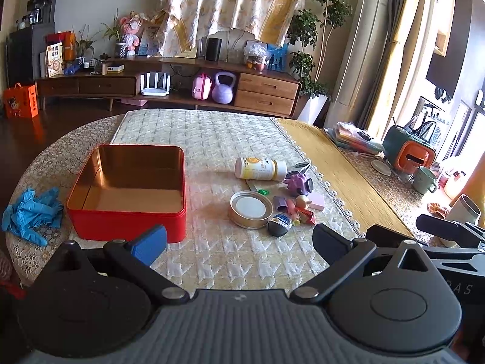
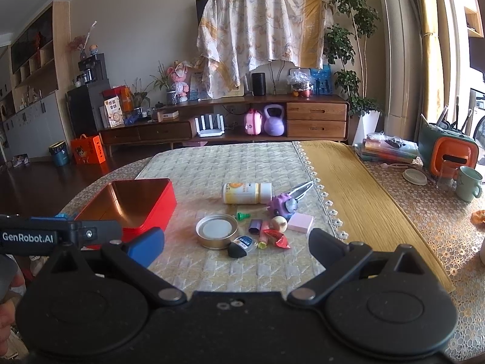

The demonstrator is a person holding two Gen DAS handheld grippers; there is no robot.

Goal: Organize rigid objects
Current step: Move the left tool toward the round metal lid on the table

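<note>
- So far nothing looks sorted: the square red metal tin with a gold lining stands open and holds nothing, at about ten o'clock on the desk in the left wrist view.
- Every loose item lies outside the tin, in a cluster at about two o'clock from it, well apart from its wall.
- Farthest back lies a white and yellow plastic bottle on its side, with a purple spiky toy just beside it.
- Nearer sit a round metal lid with a white centre, a black oval case with a blue label, a pink rectangular block and red-wrapped sweets, packed close together.
- A small green cap and a purple tube show in the right wrist view.
- Both the left tool and the right tool hover over the near edge with jaws spread wide, gripping nothing.
- My judgement: the whole job remains, one piece at a time into the tin.
</note>
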